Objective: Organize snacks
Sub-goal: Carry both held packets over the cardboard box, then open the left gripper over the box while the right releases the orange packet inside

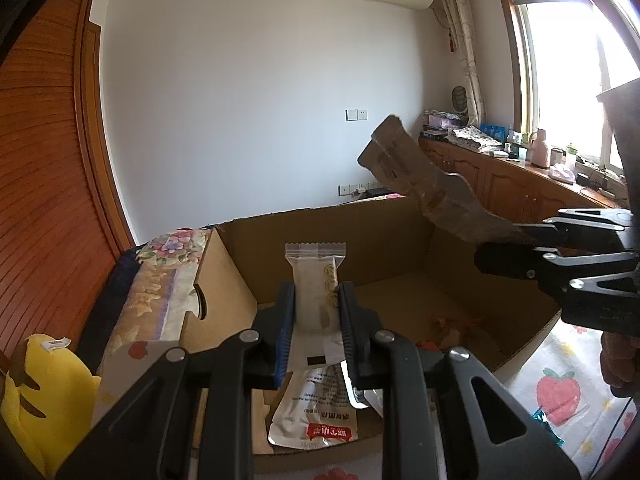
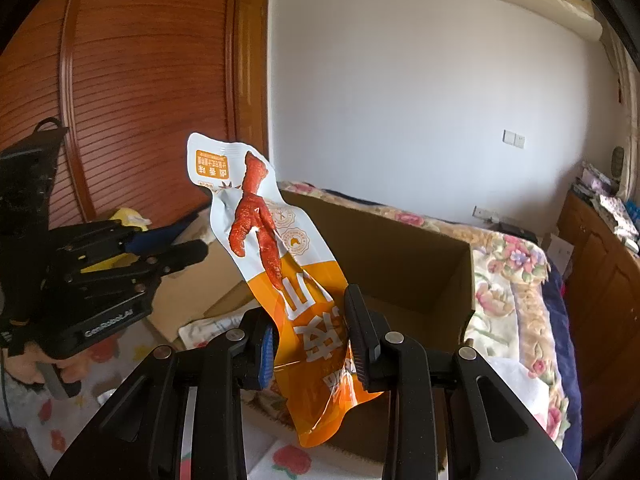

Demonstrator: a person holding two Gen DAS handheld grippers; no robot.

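Gripping a small white wrapped snack bar (image 1: 316,292), my left claw (image 1: 317,322) has its two fingers pinched narrow on the wrapper's sides, so the bar stands upright between them with its crimped top edge uppermost. My right claw (image 2: 312,336) is likewise closed narrow on one long orange-and-white chicken-foot snack pouch (image 2: 280,264), which rises up and to the left from the pads, its white end free in the air; from my left camera that same pouch shows only its dull brownish back.

Both claws hang over the open cardboard box (image 1: 384,236), the left near its front edge, the right coming in from the right side. Inside the box, just below my left claw, lies one white pouch (image 1: 316,412) with a red label and print too small for me to read. Something orange sits on the box floor further in; I cannot tell what.

Beyond the box is a floral quilt (image 2: 516,288), to the left of it a yellow plush toy (image 1: 44,396), and under it a white mat with strawberry prints (image 1: 556,394). The black body of my left gripper carries the white word "GenRobot.AI" (image 2: 108,324). The orange pouch has large white characters and a picture of a red chicken foot.
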